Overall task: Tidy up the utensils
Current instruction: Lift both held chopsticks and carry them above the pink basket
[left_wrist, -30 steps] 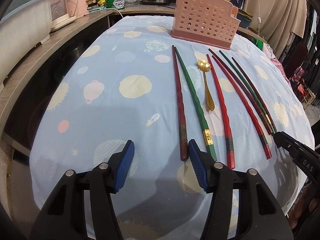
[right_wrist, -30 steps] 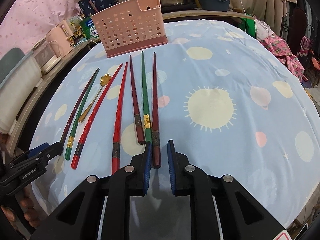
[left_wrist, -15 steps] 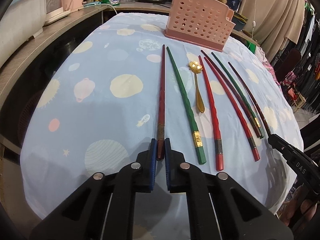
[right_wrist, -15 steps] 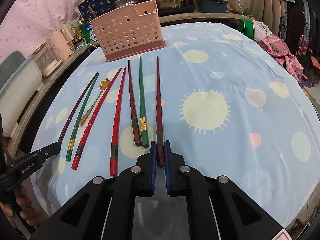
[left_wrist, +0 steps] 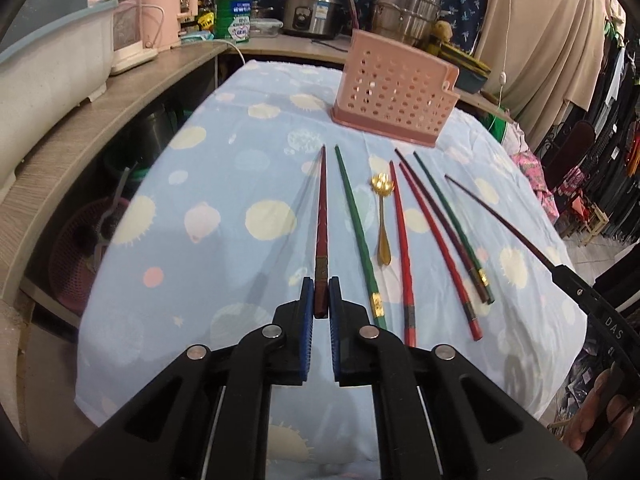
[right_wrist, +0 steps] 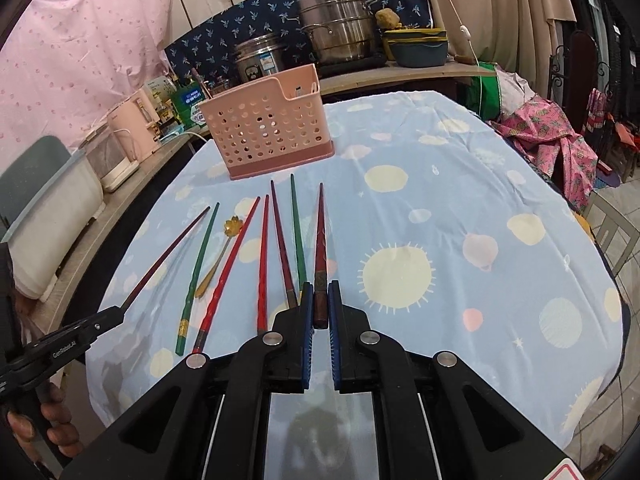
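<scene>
Left tool (left_wrist: 321, 298): jaws closed on the butt end of a dark red chopstick (left_wrist: 321, 216), which runs forward from between the blue pads (left_wrist: 307, 300) with its tip aimed toward the pink perforated utensil holder (left_wrist: 394, 98). The stick casts a shadow to its left on the cloth and appears raised off it.

Right tool (right_wrist: 320, 304): jaws closed on the butt end of a second dark red chopstick (right_wrist: 321, 240), which likewise points toward the utensil holder (right_wrist: 266, 128). In the left wrist view this stick shows as a thin dark line (left_wrist: 496, 216) rising from the right tool at the frame's right edge.

Remaining utensils lie on the surface (left_wrist: 224, 184), which is covered by a light blue cloth printed with pale suns and planets. Seen from the left wrist, left to right:
- one green chopstick (left_wrist: 358, 232) with a gold band near its butt;
- a gold spoon (left_wrist: 383, 216) with a flower-shaped bowl, bowl end toward the holder;
- one bright red chopstick (left_wrist: 402, 252);
- a second bright red chopstick (left_wrist: 440, 252);
- a maroon chopstick (left_wrist: 448, 236) and a second green chopstick (left_wrist: 450, 216), lying close together.

All lie roughly parallel, tips toward the holder, butts toward the tools. The holder stands upright at the far end of the cloth, apart from the tips.

A wooden shelf (left_wrist: 100, 120) bordering the surface carries a pink kettle (left_wrist: 170, 8), a rice cooker (left_wrist: 312, 10) and a stacked steel steamer (left_wrist: 404, 8).
</scene>
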`<action>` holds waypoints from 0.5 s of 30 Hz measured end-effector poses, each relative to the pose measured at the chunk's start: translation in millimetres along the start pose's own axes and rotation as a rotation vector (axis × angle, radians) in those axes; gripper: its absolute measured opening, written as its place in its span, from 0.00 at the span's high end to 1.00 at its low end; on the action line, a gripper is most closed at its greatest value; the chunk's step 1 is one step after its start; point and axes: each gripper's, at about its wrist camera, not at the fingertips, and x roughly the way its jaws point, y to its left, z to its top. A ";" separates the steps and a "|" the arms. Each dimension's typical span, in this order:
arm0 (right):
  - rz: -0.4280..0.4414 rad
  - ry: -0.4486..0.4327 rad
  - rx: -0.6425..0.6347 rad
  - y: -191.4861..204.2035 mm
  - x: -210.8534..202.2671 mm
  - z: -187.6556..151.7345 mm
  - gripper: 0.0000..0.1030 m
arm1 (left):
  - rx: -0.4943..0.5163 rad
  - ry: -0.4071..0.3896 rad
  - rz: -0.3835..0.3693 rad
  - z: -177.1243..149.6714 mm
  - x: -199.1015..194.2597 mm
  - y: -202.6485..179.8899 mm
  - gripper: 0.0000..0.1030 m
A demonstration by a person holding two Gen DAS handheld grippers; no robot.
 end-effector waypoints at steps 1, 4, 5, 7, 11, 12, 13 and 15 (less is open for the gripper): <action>0.001 -0.007 0.004 -0.3 -2.9 3.0 0.93 | -0.001 -0.011 0.000 3.6 -4.1 -0.3 0.93; 0.015 -0.028 0.018 -2.0 -11.0 12.9 0.93 | -0.003 -0.048 -0.001 15.8 -16.9 -1.1 0.93; 0.019 -0.037 0.022 -2.5 -14.1 17.0 0.93 | -0.003 -0.062 0.000 19.8 -21.1 -1.4 0.93; 0.021 -0.058 0.025 -3.2 -19.3 25.2 0.93 | -0.005 -0.088 -0.001 29.3 -28.7 -1.6 0.93; 0.028 -0.108 0.028 -4.4 -28.4 45.9 0.93 | -0.005 -0.129 -0.007 52.6 -39.1 -3.2 0.93; 0.031 -0.121 0.028 -4.2 -30.1 52.1 0.93 | -0.008 -0.144 -0.009 60.4 -42.0 -3.6 0.93; 0.035 -0.134 0.027 -4.2 -31.9 58.6 0.93 | -0.009 -0.157 -0.011 67.2 -44.6 -4.1 0.93; 0.045 -0.163 0.026 -4.2 -35.4 73.8 0.93 | -0.006 -0.192 -0.015 82.7 -51.3 -6.0 0.93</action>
